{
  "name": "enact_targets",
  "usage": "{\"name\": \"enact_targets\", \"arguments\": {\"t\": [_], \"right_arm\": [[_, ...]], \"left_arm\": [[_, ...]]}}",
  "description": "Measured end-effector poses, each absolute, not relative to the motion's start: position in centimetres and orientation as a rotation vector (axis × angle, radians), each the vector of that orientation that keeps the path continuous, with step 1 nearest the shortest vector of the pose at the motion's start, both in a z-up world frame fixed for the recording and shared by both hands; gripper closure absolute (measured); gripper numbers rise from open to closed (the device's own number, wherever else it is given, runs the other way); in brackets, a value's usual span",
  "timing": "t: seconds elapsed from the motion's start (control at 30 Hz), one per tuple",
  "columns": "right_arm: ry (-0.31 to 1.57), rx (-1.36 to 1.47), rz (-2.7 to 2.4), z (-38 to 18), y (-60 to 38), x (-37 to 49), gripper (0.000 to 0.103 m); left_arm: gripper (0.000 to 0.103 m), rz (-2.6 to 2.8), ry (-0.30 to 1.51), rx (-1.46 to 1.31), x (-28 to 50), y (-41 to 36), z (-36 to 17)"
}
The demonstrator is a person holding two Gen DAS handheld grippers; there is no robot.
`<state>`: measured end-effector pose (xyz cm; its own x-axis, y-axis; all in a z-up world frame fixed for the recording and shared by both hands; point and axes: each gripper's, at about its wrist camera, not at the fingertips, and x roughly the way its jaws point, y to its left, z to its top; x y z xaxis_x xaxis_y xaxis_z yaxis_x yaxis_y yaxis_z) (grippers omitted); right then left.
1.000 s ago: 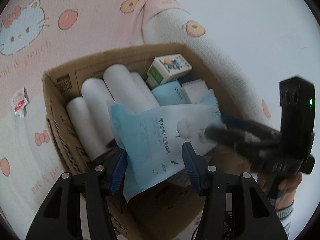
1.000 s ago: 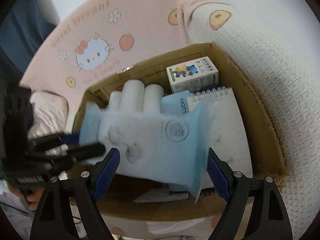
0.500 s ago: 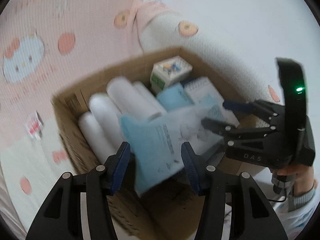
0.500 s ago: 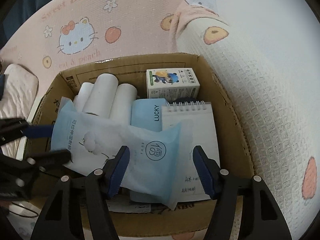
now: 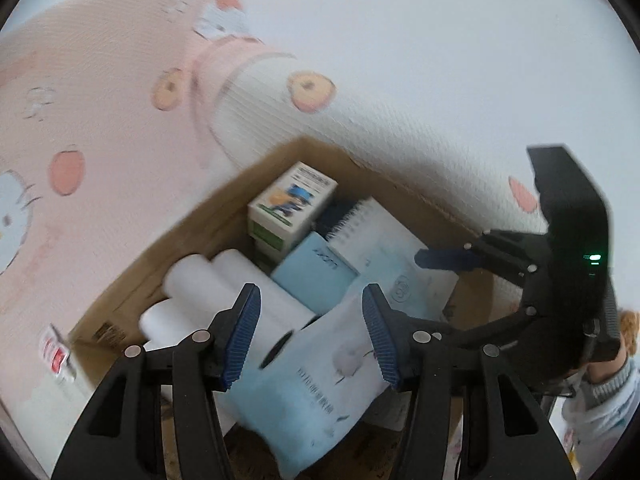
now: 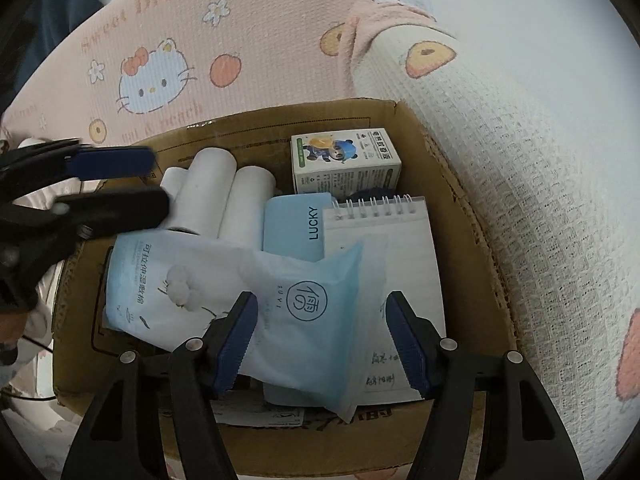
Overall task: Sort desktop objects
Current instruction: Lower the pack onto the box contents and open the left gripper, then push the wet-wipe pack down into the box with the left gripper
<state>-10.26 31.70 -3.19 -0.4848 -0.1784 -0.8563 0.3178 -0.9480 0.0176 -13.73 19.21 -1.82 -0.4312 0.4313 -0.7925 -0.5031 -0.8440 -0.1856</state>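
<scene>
The wipes pack (image 6: 240,296) hides the blue box's (image 6: 296,220) lower half.

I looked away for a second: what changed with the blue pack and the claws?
The blue pack has settled into the cardboard box, lying free across the rolls and notebook. Both claws, left and right, are open and have drawn back. The other contents are unmoved.
</scene>
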Motion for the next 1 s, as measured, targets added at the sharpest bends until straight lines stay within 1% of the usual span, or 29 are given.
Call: {"name": "enact_targets", "arguments": {"t": [0.13, 0.2, 0.27, 0.37, 0.43, 0.6, 0.73, 0.83, 0.97, 1.0], "right_arm": [[0.188, 1.411, -2.46, -3.2, 31.8, -10.7, 0.04], [0.185, 1.397, -2.452, -3.2, 32.0, -10.7, 0.04], [0.205, 1.369, -2.439, -3.3, 32.0, -10.4, 0.04], [0.142, 1.399, -2.407, -3.6, 32.6, -10.5, 0.04], [0.144, 1.391, -2.382, -3.7, 32.5, -10.4, 0.04], [0.213, 1.41, -2.298, -4.2, 31.0, -9.8, 0.04], [0.324, 1.45, -2.227, -5.3, 28.7, -9.4, 0.04], [0.394, 1.485, -2.18, -6.0, 26.7, -9.0, 0.04], [0.365, 1.498, -2.088, -6.3, 24.6, -8.6, 0.04], [0.388, 1.499, -2.076, -6.3, 24.0, -8.5, 0.04]], "left_arm": [[0.046, 2.18, 0.168, -1.286, -14.9, 21.0, -3.6], [0.057, 2.136, 0.201, -1.327, -14.9, 21.7, -4.6], [0.073, 2.098, 0.167, -1.338, -14.6, 21.7, -5.0], [0.077, 2.071, 0.123, -1.371, -14.2, 21.3, -5.1], [0.08, 2.049, 0.114, -1.436, -13.9, 21.2, -5.5], [0.081, 2.009, 0.107, -1.54, -13.0, 20.4, -7.0], [0.081, 1.993, 0.081, -1.603, -12.6, 19.4, -8.1], [0.081, 2.004, 0.076, -1.6, -12.3, 18.8, -8.0], [0.081, 2.022, 0.122, -1.571, -11.8, 17.9, -6.9], [0.081, 2.028, 0.12, -1.563, -11.7, 17.6, -6.6]]}}
